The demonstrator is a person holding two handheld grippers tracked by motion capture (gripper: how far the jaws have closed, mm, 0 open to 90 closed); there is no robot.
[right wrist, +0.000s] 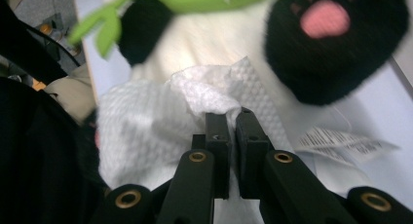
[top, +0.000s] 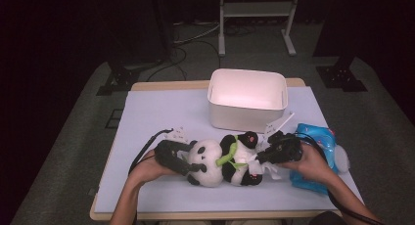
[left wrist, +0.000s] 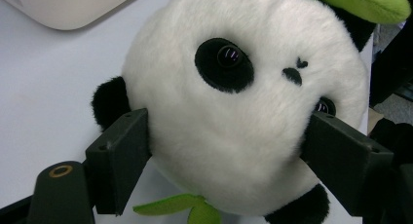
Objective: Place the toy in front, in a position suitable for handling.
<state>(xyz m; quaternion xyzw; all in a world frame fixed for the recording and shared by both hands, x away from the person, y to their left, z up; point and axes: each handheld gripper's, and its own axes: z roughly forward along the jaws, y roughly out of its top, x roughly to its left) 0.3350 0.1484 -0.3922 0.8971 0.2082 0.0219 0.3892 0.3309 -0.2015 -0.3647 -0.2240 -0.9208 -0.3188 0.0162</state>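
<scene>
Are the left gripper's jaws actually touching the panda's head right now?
Touching. The left gripper view shows both jaws of the left gripper pressed into the panda's head, denting the fur.

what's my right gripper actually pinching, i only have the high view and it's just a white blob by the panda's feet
Observer: The right gripper is shut on a white wipe, a textured sheet bunched against the panda.
Operator: and the left one, is it gripping the head
Observer: Yes, the left gripper has its jaws pressed into both sides of the panda's head, face toward the camera.
Operator: anything loose near the wipe
Observer: A printed tag lies flat on the table beside it.
</scene>
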